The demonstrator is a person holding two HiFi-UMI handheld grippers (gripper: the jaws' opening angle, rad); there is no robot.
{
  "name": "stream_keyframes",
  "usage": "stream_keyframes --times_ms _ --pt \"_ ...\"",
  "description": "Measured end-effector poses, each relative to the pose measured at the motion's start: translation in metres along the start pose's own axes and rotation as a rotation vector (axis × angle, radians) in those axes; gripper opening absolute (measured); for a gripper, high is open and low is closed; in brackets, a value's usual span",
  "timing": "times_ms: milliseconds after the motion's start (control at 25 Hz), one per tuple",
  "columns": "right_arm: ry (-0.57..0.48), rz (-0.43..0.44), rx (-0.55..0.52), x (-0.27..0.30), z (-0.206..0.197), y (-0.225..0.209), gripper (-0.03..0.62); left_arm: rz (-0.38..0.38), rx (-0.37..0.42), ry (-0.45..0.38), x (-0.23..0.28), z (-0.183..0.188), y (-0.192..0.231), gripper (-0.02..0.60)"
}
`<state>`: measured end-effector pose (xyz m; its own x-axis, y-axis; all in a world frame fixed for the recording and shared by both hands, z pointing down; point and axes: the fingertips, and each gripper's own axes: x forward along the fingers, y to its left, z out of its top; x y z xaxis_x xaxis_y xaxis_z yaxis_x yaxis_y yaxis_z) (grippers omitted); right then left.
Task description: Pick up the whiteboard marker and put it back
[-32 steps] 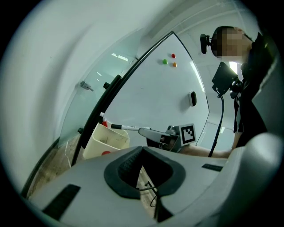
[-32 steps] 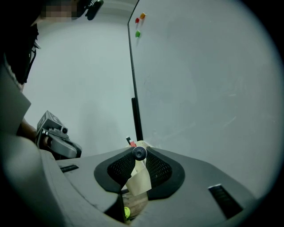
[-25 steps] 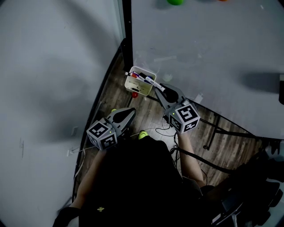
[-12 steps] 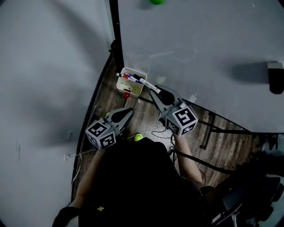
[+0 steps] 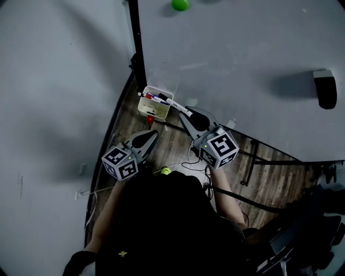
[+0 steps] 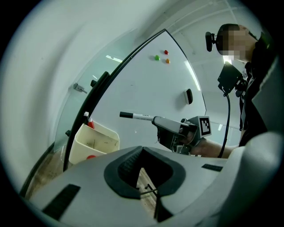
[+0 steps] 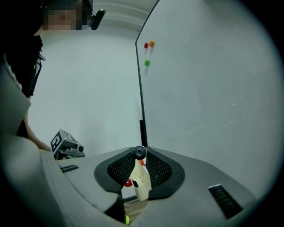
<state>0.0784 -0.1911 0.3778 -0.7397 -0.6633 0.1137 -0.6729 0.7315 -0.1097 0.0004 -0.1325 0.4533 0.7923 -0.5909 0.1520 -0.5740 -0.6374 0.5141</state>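
Observation:
My right gripper is shut on a whiteboard marker, white with a black cap. The marker sticks out level toward a cream bin that hangs at the whiteboard's lower left corner and holds several other markers. Its cap end hangs just above the bin's right rim. In the left gripper view the marker juts left from the right gripper, above and to the right of the bin. In the right gripper view the marker shows end-on between the jaws, with the bin below. My left gripper hangs shut and empty, short of the bin.
The whiteboard fills the right, with a black frame edge, a green magnet and an eraser. A grey wall is to the left. A red piece, a green ball and cables lie on the wooden floor.
My right gripper has risen a little with the marker still in it. The left gripper has stayed where it was.

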Motion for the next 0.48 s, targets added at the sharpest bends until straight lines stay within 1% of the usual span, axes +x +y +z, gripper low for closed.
stream_keyframes --times_ms 360,480 --pt "-0.017 0.002 -0.008 -0.0086 0.0056 0.0055 0.080 0.011 -0.002 -0.006 0.0052 0.0010 0.0000 0.020" --pt "-0.012 0.004 -0.005 -0.0059 0.0004 0.0036 0.080 0.015 0.006 -0.003 0.0087 -0.0015 0.0044 0.020"
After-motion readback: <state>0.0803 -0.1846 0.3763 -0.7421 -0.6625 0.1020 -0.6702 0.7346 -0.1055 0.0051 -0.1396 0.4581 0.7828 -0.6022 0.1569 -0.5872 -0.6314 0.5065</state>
